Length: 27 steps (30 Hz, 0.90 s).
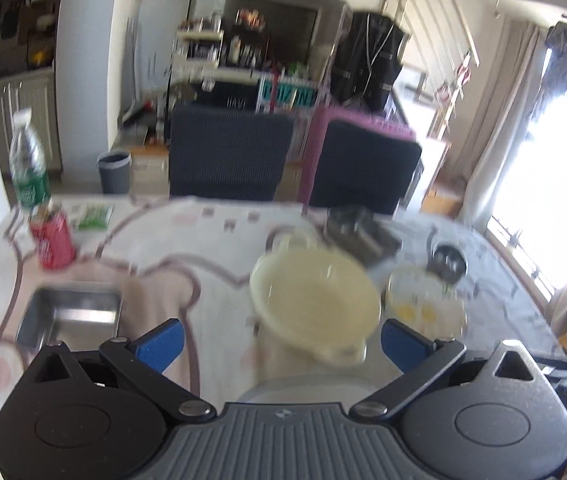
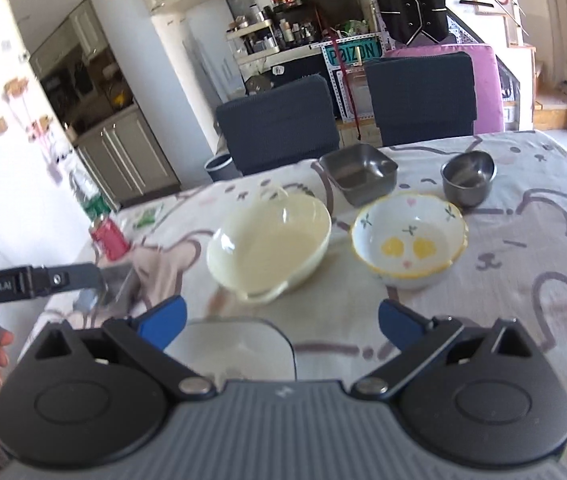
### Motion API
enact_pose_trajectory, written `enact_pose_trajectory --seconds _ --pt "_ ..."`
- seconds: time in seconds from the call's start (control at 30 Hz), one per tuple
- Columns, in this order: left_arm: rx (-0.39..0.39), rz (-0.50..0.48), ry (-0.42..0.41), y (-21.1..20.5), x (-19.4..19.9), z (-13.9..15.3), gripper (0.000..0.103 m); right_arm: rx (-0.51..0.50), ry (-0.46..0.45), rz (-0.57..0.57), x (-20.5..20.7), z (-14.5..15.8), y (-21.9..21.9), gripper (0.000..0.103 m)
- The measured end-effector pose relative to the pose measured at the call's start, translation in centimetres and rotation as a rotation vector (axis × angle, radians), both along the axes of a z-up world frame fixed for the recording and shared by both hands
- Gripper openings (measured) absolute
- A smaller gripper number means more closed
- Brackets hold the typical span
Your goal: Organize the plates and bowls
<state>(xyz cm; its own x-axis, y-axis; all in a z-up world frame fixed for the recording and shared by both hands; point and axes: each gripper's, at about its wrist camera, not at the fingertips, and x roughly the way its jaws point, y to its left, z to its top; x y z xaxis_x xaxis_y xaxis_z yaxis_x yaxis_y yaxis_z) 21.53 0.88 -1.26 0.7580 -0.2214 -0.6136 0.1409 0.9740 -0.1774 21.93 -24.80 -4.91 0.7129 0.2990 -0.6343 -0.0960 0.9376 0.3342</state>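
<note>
With both tongs, left (image 1: 281, 338) and right (image 2: 281, 320), spread wide and empty, approach the cream handled bowl (image 2: 269, 246) at frame centre squarely, gripping its rim before nesting it with the floral bowl (image 2: 409, 240).

My left view is smeared — the cream bowl (image 1: 315, 304) and the steel dishes behind it are blurred to soft shapes. The patterned bowl (image 1: 423, 304) shows only as a pale blur with yellow patches. In my right view the grey plate (image 2: 239, 344) is half hidden under my own body, and the water bottle (image 2: 87, 196) is a blurred streak.
</note>
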Motion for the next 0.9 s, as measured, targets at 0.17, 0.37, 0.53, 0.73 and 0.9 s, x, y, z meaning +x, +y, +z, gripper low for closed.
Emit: enact_pose_trajectory --seconds 0.17,0.37,0.53,0.73,0.9 --pt "0.008 -0.021 -0.079 -1.3 4.8 1.7 0.103 0.069 0.022 -0.048 3.8 -1.2 -0.3 0.103" --pt "0.096 -0.066 -0.11 -3.3 12.2 1.4 0.103 0.187 0.128 -0.089 8.8 -3.8 -0.4 0.103" --pt "0.146 -0.092 -0.06 -4.1 18.4 -0.7 0.103 0.304 0.233 -0.105 11.0 -6.8 -0.8 0.077" --pt "0.166 -0.141 0.049 -4.9 23.5 -5.0 0.103 0.428 0.318 -0.055 12.5 -9.2 -0.2 0.042" --pt "0.241 -0.166 0.114 -6.1 25.5 -8.4 0.102 0.374 0.312 -0.039 13.2 -9.8 0.6 0.037"
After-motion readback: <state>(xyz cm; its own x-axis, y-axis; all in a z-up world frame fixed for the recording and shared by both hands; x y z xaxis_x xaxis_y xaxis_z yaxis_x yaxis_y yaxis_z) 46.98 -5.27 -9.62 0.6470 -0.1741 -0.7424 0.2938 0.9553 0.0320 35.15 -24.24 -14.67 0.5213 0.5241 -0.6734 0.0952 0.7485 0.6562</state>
